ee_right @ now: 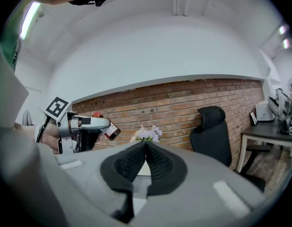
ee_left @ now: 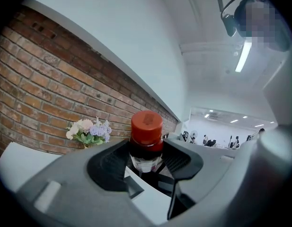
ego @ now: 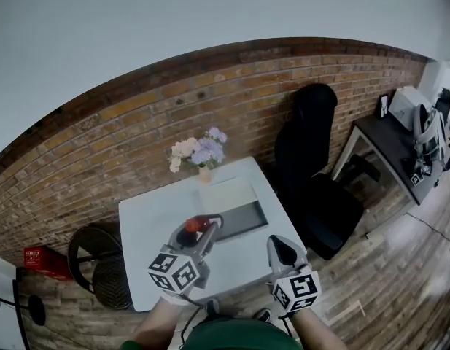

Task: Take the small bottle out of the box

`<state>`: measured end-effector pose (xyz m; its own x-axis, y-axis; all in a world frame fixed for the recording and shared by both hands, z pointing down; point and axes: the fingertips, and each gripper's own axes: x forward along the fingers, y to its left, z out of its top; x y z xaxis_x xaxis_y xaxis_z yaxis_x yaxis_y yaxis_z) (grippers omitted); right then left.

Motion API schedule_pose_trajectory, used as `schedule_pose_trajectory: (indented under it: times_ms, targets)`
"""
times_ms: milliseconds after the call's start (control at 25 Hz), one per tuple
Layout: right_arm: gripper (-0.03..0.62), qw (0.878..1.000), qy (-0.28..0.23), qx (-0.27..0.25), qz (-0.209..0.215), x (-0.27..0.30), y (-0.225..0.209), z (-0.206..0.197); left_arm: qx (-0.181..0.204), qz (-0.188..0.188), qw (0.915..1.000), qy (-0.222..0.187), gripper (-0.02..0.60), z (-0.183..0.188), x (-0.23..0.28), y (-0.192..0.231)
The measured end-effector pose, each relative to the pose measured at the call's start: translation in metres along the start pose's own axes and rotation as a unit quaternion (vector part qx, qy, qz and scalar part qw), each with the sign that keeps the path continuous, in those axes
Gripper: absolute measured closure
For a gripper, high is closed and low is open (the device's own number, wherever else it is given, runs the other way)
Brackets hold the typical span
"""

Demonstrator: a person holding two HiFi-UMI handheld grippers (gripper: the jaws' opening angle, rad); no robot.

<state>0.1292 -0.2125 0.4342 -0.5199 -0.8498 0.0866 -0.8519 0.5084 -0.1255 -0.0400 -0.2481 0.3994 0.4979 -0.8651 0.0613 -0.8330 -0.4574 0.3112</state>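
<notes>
My left gripper [ego: 203, 228] is shut on a small dark bottle [ego: 193, 224] with a red cap, held in the air above the white table [ego: 148, 224]. In the left gripper view the bottle [ee_left: 146, 136] stands between the black pads of that gripper [ee_left: 146, 157], cap up. The right gripper view shows the bottle [ee_right: 110, 130] tilted in the left gripper [ee_right: 96, 124]. The open box [ego: 243, 219] lies on the table past the bottle, its pale lid folded back. My right gripper [ego: 277, 243] hovers at the table's near right corner; its pads [ee_right: 146, 148] meet with nothing between them.
A vase of pale flowers [ego: 199, 152] stands at the table's far edge against the brick wall. A black office chair [ego: 312, 173] is right of the table, and a dark desk [ego: 400, 148] further right. A round black stool [ego: 101, 265] sits left of the table.
</notes>
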Motion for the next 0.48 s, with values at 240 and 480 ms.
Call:
schedule_pose_trajectory:
  times_ms: [240, 480]
  targets:
    - [0.591, 0.999, -0.006, -0.012, -0.032, 0.011, 0.006, 0.016, -0.035, -0.032, 0.9988, -0.015, 0.354, 0.017, 0.003, 0.023]
    - [0.591, 0.999, -0.004, -0.008, -0.044, 0.019, 0.014, 0.019, -0.039, -0.06, 0.9974, -0.005, 0.354, 0.016, 0.006, 0.031]
